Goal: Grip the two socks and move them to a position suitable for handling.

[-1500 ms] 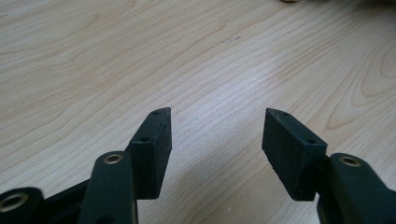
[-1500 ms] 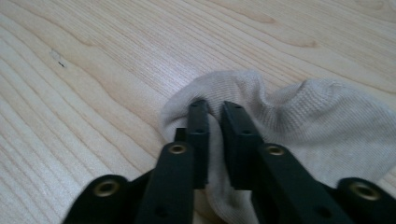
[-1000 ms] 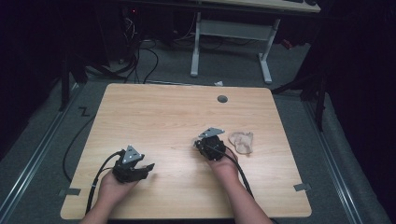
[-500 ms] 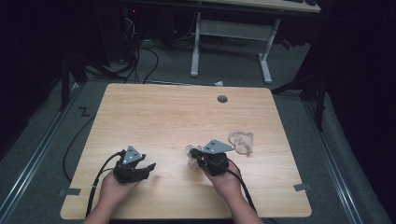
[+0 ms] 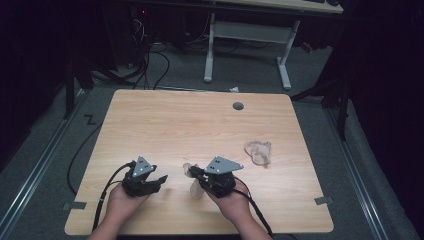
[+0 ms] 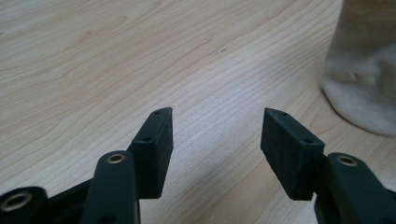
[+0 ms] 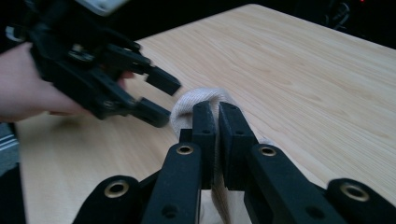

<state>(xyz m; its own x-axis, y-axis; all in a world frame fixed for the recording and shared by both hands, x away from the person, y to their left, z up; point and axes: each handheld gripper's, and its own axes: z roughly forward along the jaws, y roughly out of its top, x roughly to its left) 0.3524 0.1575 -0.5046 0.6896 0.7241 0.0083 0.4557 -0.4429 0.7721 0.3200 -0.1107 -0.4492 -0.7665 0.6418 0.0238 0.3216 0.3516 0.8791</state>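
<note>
A sock (image 7: 198, 100) is held pinched in the right tongs (image 7: 217, 109) beside the wide, empty left tongs (image 6: 216, 122), which, by judgement, must next close on it.

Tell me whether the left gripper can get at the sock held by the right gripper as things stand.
Probably yes. The left gripper is open and points at the sock pinched in the right gripper, with bare table between them and nothing in the way.

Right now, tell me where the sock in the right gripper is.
In the high view the held sock sits near the table's front edge, pinched by the right gripper, just right of the open left gripper. The other sock lies farther right.
</note>
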